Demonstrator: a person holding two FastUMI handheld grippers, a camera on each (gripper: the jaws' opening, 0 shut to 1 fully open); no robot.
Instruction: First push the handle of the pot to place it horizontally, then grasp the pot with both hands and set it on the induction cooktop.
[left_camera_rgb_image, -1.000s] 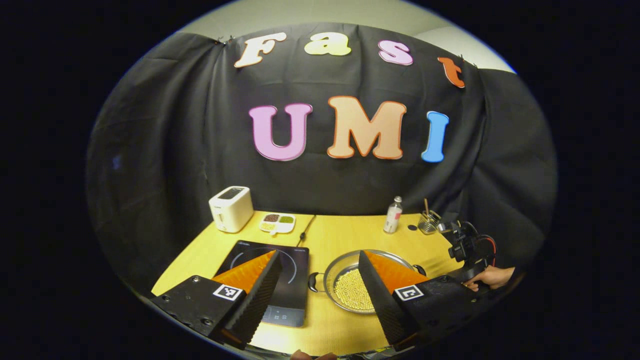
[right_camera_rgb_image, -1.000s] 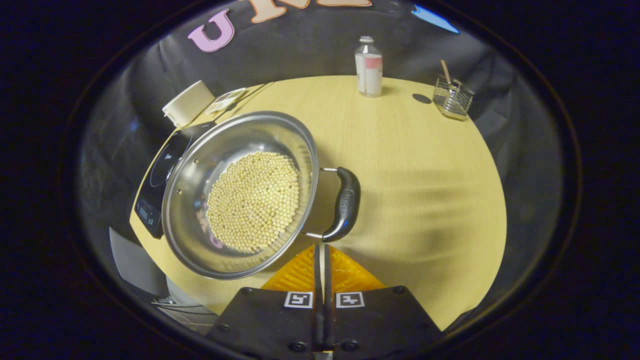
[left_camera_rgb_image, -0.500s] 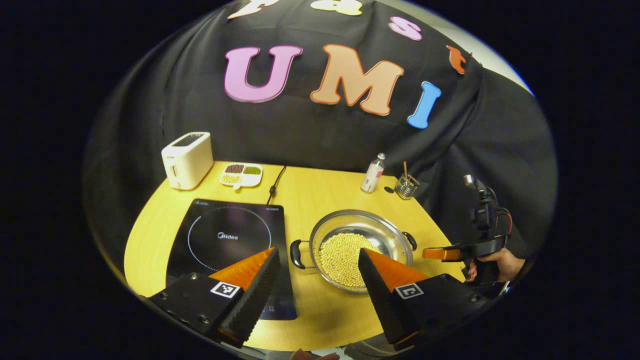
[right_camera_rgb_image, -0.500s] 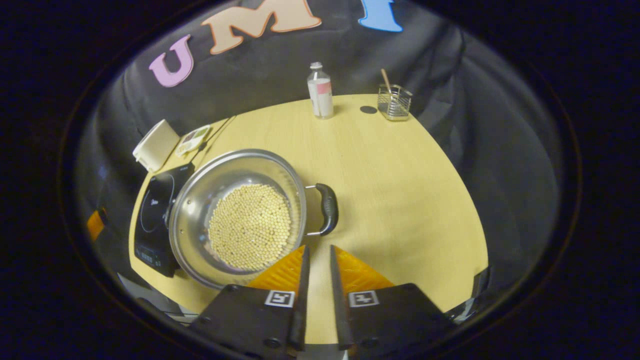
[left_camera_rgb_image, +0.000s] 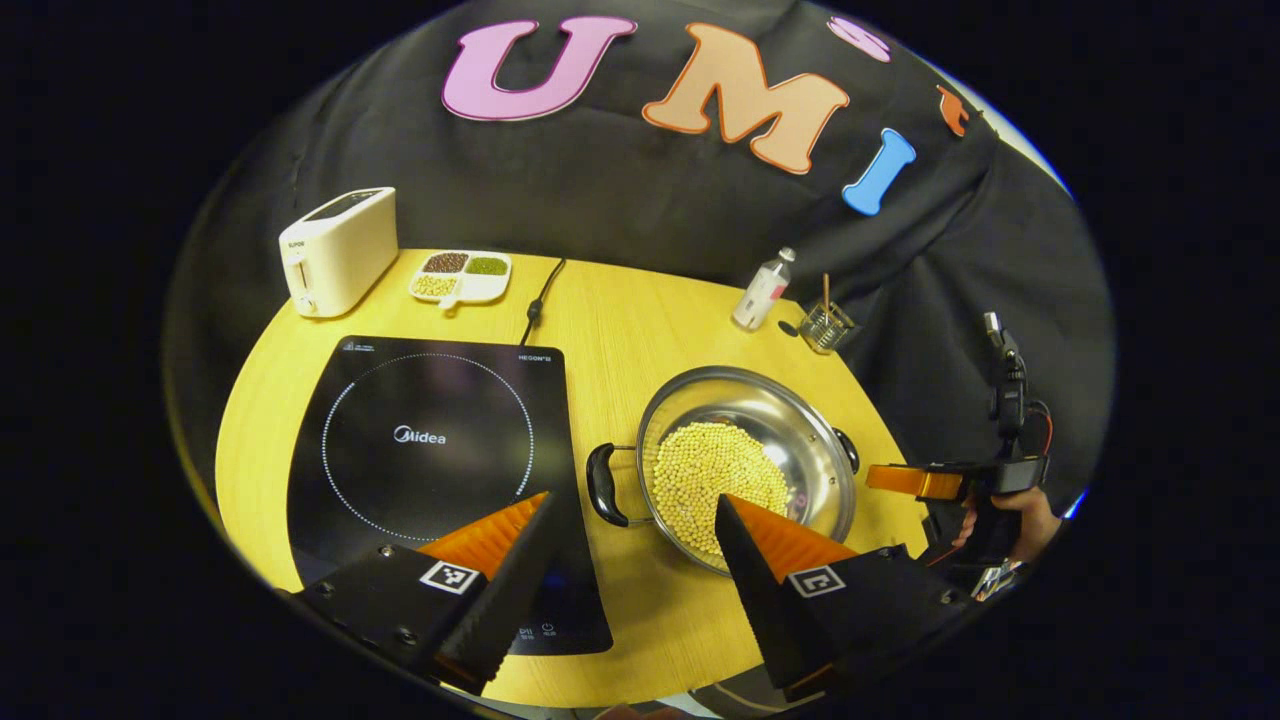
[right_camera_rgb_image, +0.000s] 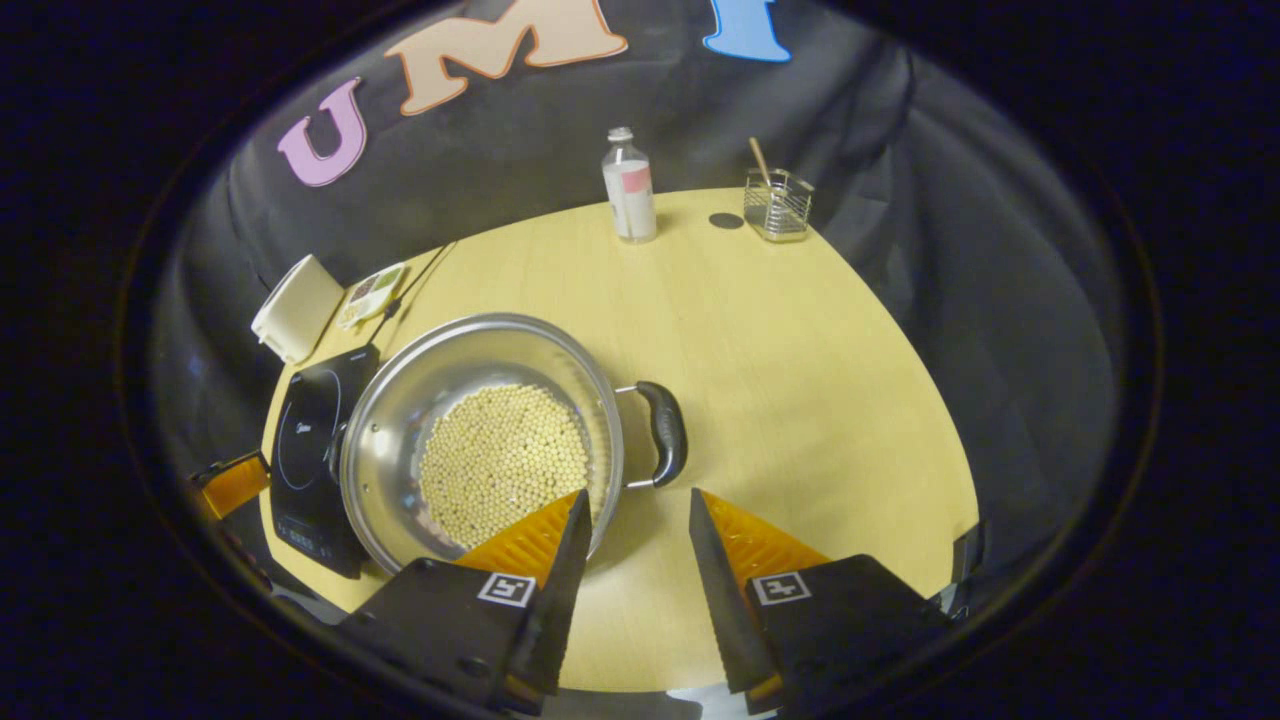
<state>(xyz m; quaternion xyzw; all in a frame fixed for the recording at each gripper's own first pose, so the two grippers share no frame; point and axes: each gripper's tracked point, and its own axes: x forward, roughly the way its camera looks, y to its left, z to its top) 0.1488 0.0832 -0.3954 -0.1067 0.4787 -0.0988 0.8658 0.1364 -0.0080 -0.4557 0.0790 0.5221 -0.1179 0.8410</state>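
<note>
A steel pot (left_camera_rgb_image: 775, 405) holding pale beans stands on the yellow table, right of the black induction cooktop (left_camera_rgb_image: 430, 440). Its two black handles (left_camera_rgb_image: 600, 485) point left and right. My left gripper (left_camera_rgb_image: 635, 500) hovers open above the near table edge, between cooktop and pot, holding nothing. In the right gripper view the pot (right_camera_rgb_image: 450, 365) sits left of centre, its near handle (right_camera_rgb_image: 665, 432) just beyond my right gripper (right_camera_rgb_image: 638, 495), which is open and empty. The right gripper (left_camera_rgb_image: 905, 480) also appears past the pot's right side, held by a hand (left_camera_rgb_image: 1000, 510).
A white toaster (left_camera_rgb_image: 335, 250) and a divided dish (left_camera_rgb_image: 460, 275) stand at the back left, with the cooktop's cord (left_camera_rgb_image: 540, 300) beside them. A bottle (left_camera_rgb_image: 762, 290) and a wire holder (left_camera_rgb_image: 825, 325) stand at the back right. The left gripper's finger (right_camera_rgb_image: 230, 482) shows beyond the cooktop.
My right gripper went from shut against the pot's handle to open and drew back. The left gripper stayed open and came in over the table, looking down more steeply.
</note>
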